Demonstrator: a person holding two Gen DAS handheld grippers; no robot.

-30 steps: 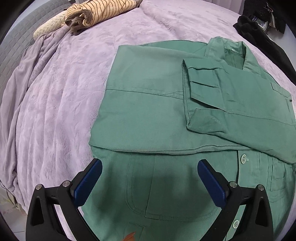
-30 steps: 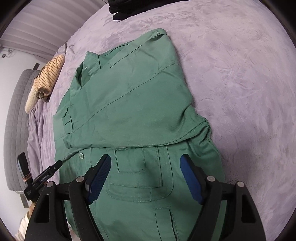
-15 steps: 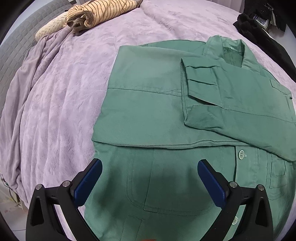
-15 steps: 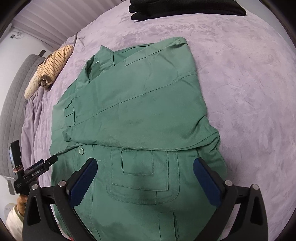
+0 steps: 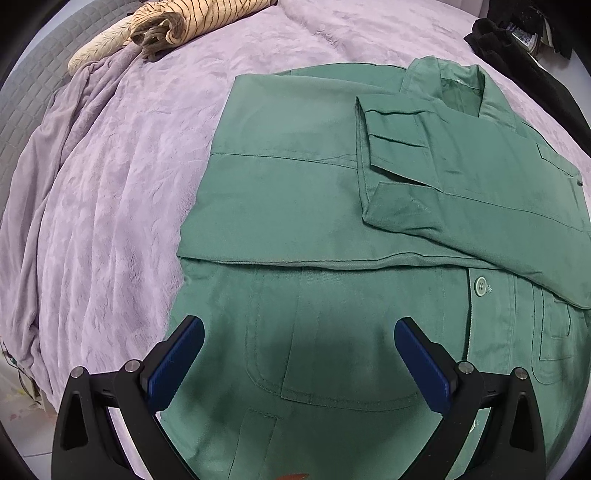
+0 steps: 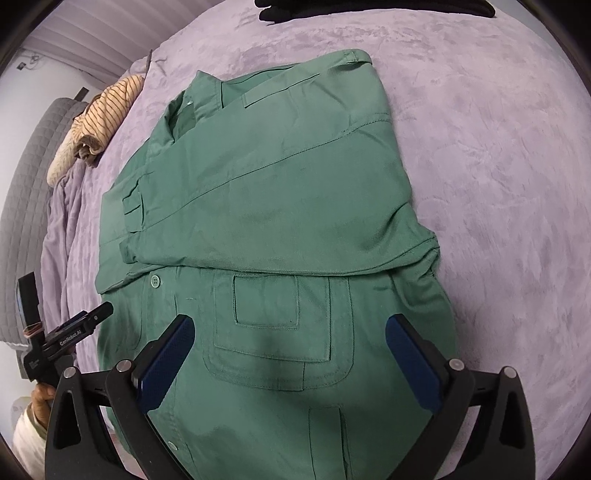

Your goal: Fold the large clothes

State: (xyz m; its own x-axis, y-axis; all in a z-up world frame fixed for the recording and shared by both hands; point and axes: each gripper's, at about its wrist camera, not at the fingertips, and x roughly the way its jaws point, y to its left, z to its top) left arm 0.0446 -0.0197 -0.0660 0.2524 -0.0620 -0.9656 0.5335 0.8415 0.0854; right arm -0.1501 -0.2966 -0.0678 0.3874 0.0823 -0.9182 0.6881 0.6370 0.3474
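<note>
A green jacket (image 5: 303, 206) lies flat on the lilac bedspread (image 5: 110, 206), both sleeves folded in across its chest, collar (image 5: 458, 92) at the far end. My left gripper (image 5: 299, 332) hangs open above the lower left pocket, nothing between its blue pads. In the right wrist view the same jacket (image 6: 280, 192) fills the middle; my right gripper (image 6: 290, 332) stands wide open over the lower right pocket (image 6: 273, 332), touching no cloth. The left gripper's black body (image 6: 66, 336) shows at the left edge there, held by a person's hand (image 6: 40, 400).
A folded striped beige garment (image 5: 177, 22) lies at the head of the bed, also seen in the right view (image 6: 103, 110). Black clothing (image 5: 517, 48) sits at the far right corner. A grey quilted headboard (image 6: 26, 192) borders the bed. Bare bedspread (image 6: 498, 184) lies right of the jacket.
The right gripper's jaws have spread from partly open to fully wide. Both views sit slightly closer to the jacket's hem; the jacket itself has not moved.
</note>
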